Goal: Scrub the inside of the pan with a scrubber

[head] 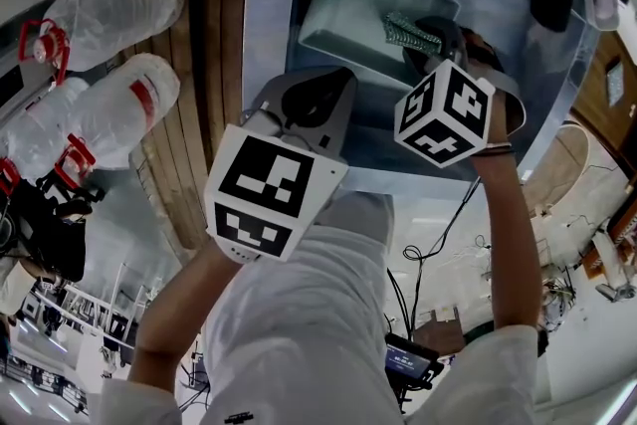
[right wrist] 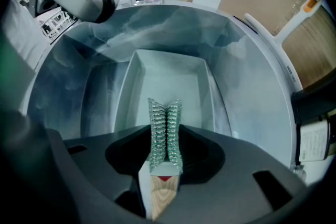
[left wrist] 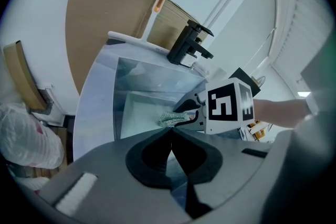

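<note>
Steel sink (right wrist: 252, 86) below, brown board at its far edge. Lying flat on the sink floor: the rectangular pan (right wrist: 168, 73), pale and empty. Poised over its near part: the right gripper (right wrist: 166, 140), 2 jaws pinching the green mesh scrubber (right wrist: 164, 123); contact with the pan unclear. Held back over the sink rim: the left gripper (left wrist: 171, 136), jaws pressed together on nothing. Judged: scrubber in grasp, scrubbing barely begun at most, whole inside left to do.

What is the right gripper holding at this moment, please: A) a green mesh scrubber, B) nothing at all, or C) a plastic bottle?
A: the right gripper is shut on the green mesh scrubber, with the pan lying beyond it.
</note>
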Demonstrator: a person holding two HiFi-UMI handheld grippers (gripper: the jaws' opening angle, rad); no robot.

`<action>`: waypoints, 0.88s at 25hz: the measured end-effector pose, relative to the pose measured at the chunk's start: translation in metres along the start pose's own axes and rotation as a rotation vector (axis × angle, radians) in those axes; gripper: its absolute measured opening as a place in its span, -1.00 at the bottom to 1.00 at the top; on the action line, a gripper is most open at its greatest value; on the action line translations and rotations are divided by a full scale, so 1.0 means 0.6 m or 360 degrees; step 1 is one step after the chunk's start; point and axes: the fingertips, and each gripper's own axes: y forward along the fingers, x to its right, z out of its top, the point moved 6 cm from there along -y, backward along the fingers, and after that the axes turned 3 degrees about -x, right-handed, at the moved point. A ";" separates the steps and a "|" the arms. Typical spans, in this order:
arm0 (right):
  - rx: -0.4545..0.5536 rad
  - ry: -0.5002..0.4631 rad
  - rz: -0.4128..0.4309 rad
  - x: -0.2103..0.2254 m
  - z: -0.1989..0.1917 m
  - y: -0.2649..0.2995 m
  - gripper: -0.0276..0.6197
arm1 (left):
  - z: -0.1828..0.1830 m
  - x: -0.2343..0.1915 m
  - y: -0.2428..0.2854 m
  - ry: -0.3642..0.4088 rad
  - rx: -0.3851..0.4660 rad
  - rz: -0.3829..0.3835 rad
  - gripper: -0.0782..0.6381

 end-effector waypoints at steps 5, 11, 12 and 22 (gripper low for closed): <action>-0.0047 0.0011 0.0074 -0.025 0.007 -0.002 -0.48 | -0.002 0.003 -0.004 0.0014 0.0000 -0.0006 -0.76; -0.0075 0.0104 0.0254 -0.047 0.013 -0.006 -0.48 | -0.005 0.001 -0.010 0.0016 0.0001 -0.0013 -0.77; -0.0074 0.0110 0.0270 -0.048 0.013 -0.006 -0.48 | -0.006 0.000 -0.011 0.0017 0.0002 -0.0013 -0.77; -0.0087 0.0141 0.0426 -0.061 0.021 -0.008 -0.47 | -0.011 -0.012 -0.023 -0.0005 0.0015 -0.0020 -0.77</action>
